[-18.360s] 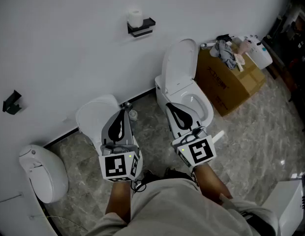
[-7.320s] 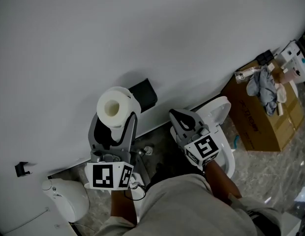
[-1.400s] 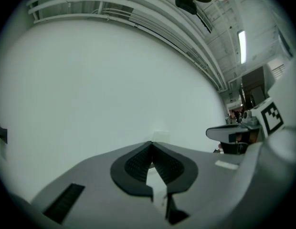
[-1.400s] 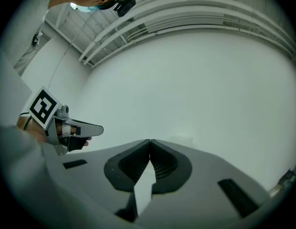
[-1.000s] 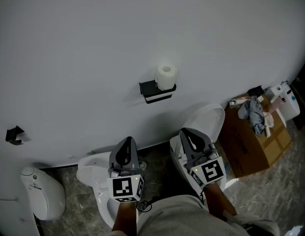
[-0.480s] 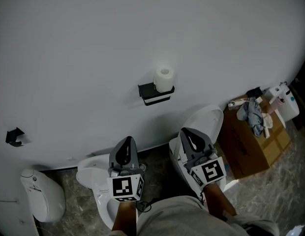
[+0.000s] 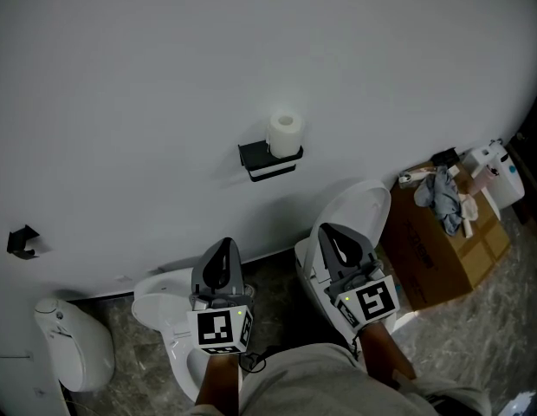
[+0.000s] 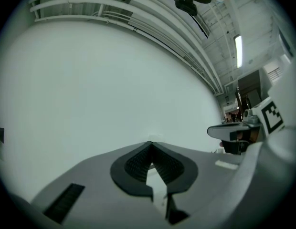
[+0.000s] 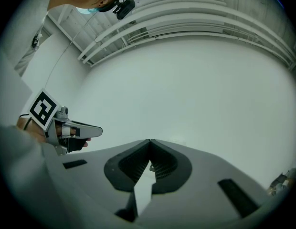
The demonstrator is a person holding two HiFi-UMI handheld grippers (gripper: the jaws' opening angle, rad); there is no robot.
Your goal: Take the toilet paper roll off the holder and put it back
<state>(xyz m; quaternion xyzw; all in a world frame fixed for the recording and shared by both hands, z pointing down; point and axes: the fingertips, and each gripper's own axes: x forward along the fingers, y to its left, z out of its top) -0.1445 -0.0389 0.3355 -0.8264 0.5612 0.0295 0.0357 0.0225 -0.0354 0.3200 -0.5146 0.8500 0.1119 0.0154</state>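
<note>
Your left gripper faces a white wall, jaws pressed together.
Right of the left gripper, your right gripper shows side-on, pointing at that wall too.

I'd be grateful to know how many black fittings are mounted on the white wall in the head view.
2. The toilet paper holder sits centrally, carrying the roll; a small black bracket is far to the left and lower. More may lie outside the view.

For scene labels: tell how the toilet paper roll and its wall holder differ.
The toilet paper roll is white; the holder is black. The roll is a cylinder standing on end; the holder is a flat shelf. Both are at the wall, roll on holder.
</note>
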